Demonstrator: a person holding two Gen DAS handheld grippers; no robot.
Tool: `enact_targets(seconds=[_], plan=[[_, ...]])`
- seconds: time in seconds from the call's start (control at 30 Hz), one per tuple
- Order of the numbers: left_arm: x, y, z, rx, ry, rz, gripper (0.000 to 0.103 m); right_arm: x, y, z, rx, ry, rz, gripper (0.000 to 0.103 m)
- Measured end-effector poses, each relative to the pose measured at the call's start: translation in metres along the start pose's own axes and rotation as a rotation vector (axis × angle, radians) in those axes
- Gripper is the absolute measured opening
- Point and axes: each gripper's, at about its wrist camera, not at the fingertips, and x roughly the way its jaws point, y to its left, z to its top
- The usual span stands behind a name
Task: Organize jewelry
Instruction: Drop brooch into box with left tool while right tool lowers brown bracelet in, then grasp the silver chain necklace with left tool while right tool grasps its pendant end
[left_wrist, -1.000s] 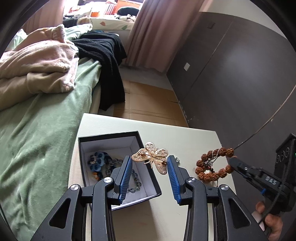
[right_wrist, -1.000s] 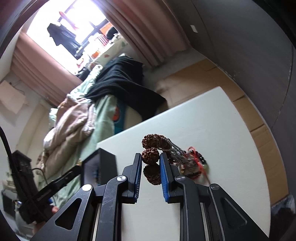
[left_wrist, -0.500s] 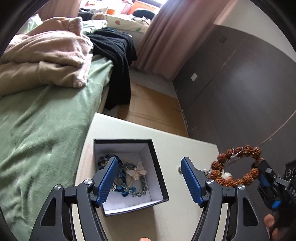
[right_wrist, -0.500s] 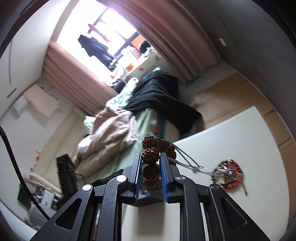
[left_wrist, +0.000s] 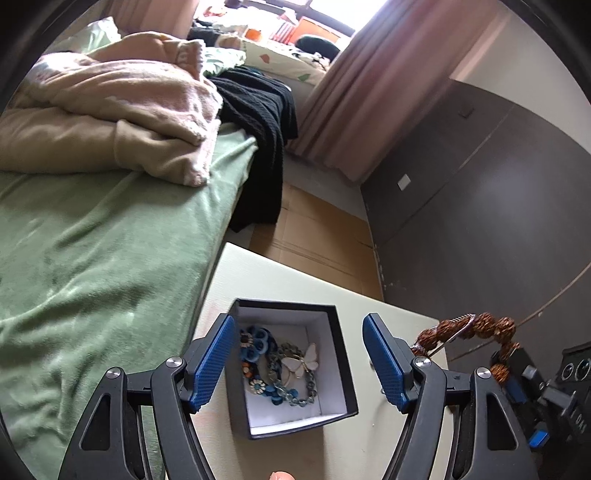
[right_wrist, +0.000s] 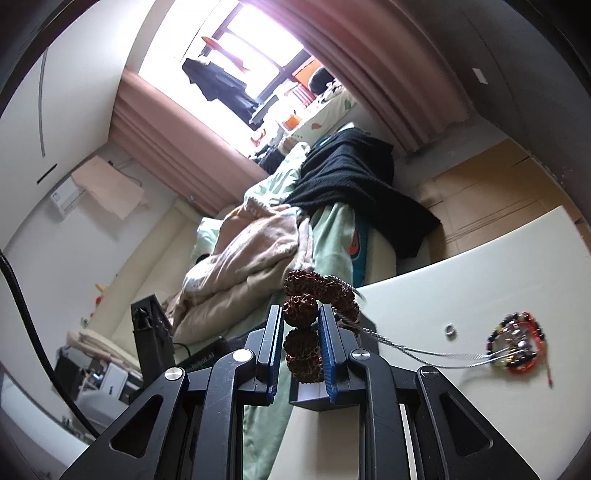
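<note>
A black jewelry box (left_wrist: 334, 373) with a white lining sits on the pale table (left_wrist: 280, 273). Inside lie blue flower beads (left_wrist: 258, 341), a chain and a pale butterfly brooch (left_wrist: 301, 363). My left gripper (left_wrist: 300, 363) is wide open and empty above the box. My right gripper (right_wrist: 301, 328) is shut on a brown seed-bead bracelet (right_wrist: 301, 314) and holds it in the air. The bracelet also shows in the left wrist view (left_wrist: 476, 328), right of the box. A silver chain (right_wrist: 424, 354) trails from it to a red and black beaded bracelet (right_wrist: 517, 349) on the table.
A green bed (left_wrist: 92, 258) with a beige blanket (left_wrist: 110, 110) and black knitwear (left_wrist: 258, 103) lies left of the table. A dark wardrobe (left_wrist: 480, 203) stands to the right. A small silver ring (right_wrist: 449, 329) lies on the table.
My left gripper let the butterfly brooch go into the box, opened wide and rose. My right gripper lifted the brown bracelet off the table, drawing the silver chain taut.
</note>
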Motion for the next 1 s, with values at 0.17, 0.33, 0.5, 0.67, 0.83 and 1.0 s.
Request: enact_targets(seconds=[0.17,0.33,0.5,0.67,0.83,1.0], plan=[[-0.006,0.013,0.005,-0.037,-0.021,0.003,0.073,0.017,0.009,-0.002,-0.018,0.021,0.018,0.021],[-0.014,0.029,0.01,-0.086,-0.046,0.008,0.073,0.038,0.015,-0.008,-0.015,0.052,0.028,0.021],[-0.02,0.04,0.012,-0.118,-0.061,0.012,0.073,0.056,0.018,-0.015,-0.004,0.099,0.048,0.031],[-0.021,0.042,0.013,-0.119,-0.059,0.013,0.073,0.06,0.018,-0.017,-0.004,0.112,0.051,0.066],[-0.02,0.036,0.012,-0.102,-0.051,0.007,0.073,0.042,0.003,-0.012,0.03,0.09,-0.009,0.066],[-0.015,0.017,0.007,-0.043,-0.039,0.0,0.073,0.019,-0.02,-0.009,0.06,0.079,-0.127,0.066]])
